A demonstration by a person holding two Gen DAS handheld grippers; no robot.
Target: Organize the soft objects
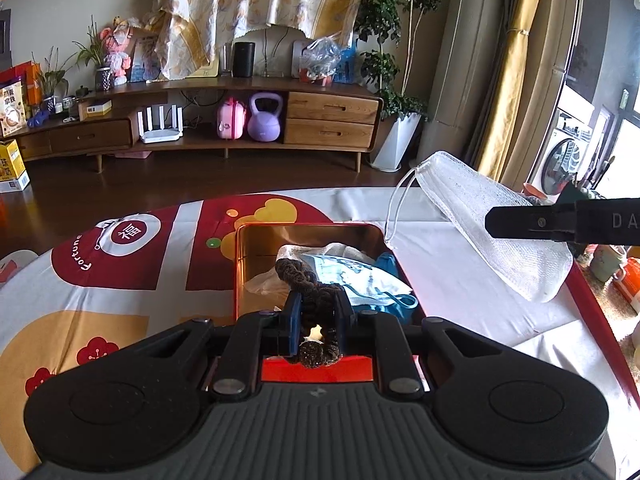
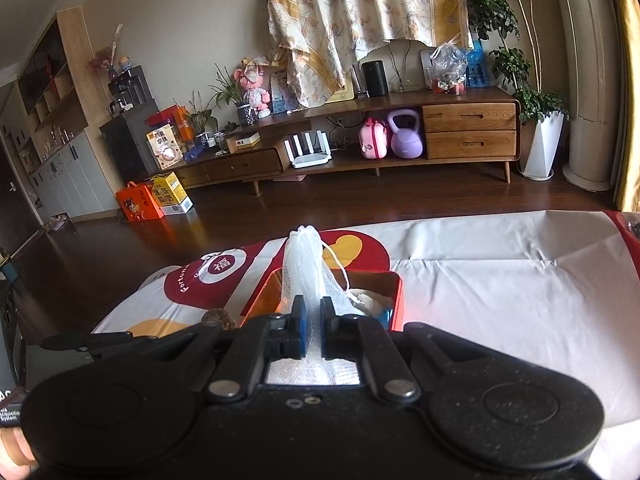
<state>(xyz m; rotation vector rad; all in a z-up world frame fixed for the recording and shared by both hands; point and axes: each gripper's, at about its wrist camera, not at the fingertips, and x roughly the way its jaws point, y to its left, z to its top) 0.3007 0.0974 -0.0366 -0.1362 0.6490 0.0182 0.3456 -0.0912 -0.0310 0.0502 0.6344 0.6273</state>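
Left hand-held gripper (image 1: 317, 312) pinches brown scrunchie (image 1: 314, 304) over tin (image 1: 256, 236); right hand-held gripper (image 2: 314, 322) clamps mesh pouch (image 2: 306, 268).

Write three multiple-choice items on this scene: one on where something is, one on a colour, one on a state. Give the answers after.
1. Where is the brown hair tie?
A. flat on the tablecloth
B. between the left gripper's fingers, over the tin
C. on the floor

2. What colour is the tin's outside?
A. red
B. green
C. black

3. What state is the right gripper in?
A. wide open, holding nothing
B. shut on the white mesh bag
C. shut on a cup

Answers: 1 B, the left wrist view shows it pinched above the tin; 2 A, its rim and wall look red; 3 B, the mesh sits clamped between the pads.
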